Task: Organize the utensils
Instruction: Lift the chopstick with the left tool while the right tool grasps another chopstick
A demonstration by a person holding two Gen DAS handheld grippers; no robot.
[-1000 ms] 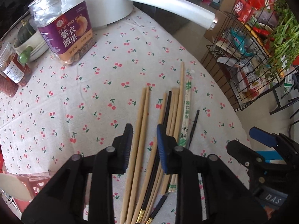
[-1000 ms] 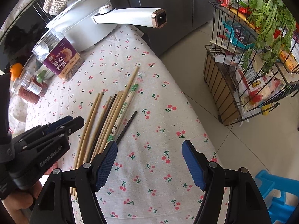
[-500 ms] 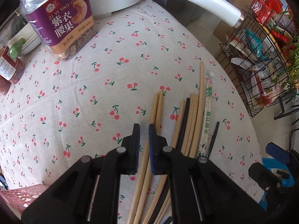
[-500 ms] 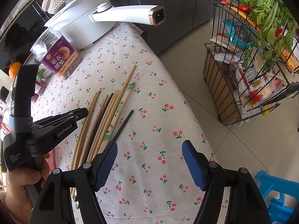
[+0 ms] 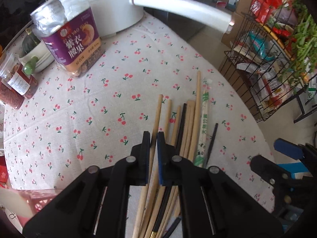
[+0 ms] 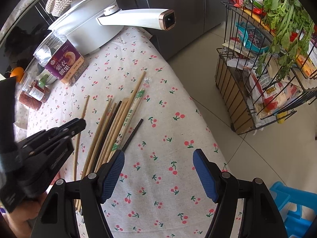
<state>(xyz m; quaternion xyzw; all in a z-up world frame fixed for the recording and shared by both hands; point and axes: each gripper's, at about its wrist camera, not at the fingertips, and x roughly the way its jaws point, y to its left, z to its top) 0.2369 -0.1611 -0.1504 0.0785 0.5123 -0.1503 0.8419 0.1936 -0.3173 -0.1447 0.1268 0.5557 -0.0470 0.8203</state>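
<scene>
Several chopsticks lie side by side on the cherry-print tablecloth (image 5: 111,91): wooden ones (image 5: 195,117), black ones (image 5: 212,140) and a paper-wrapped pair (image 5: 204,119). My left gripper (image 5: 154,138) is shut on one wooden chopstick (image 5: 157,115). In the right wrist view that chopstick (image 6: 82,119) sits apart from the pile (image 6: 116,123), gripped by the left gripper (image 6: 79,124). My right gripper (image 6: 158,170) is open and empty over the cloth, right of the pile.
A purple-labelled nut jar (image 5: 71,39), a white electric pot (image 5: 111,6) with a long handle (image 5: 182,11), and red spice jars (image 5: 15,83) stand at the back. A pink basket (image 5: 35,200) sits front left. A wire rack (image 6: 263,69) stands off the table's right edge.
My left gripper closed from a wide gap onto one wooden chopstick and drew it left, away from the pile. The right gripper stayed open and nearly still.
</scene>
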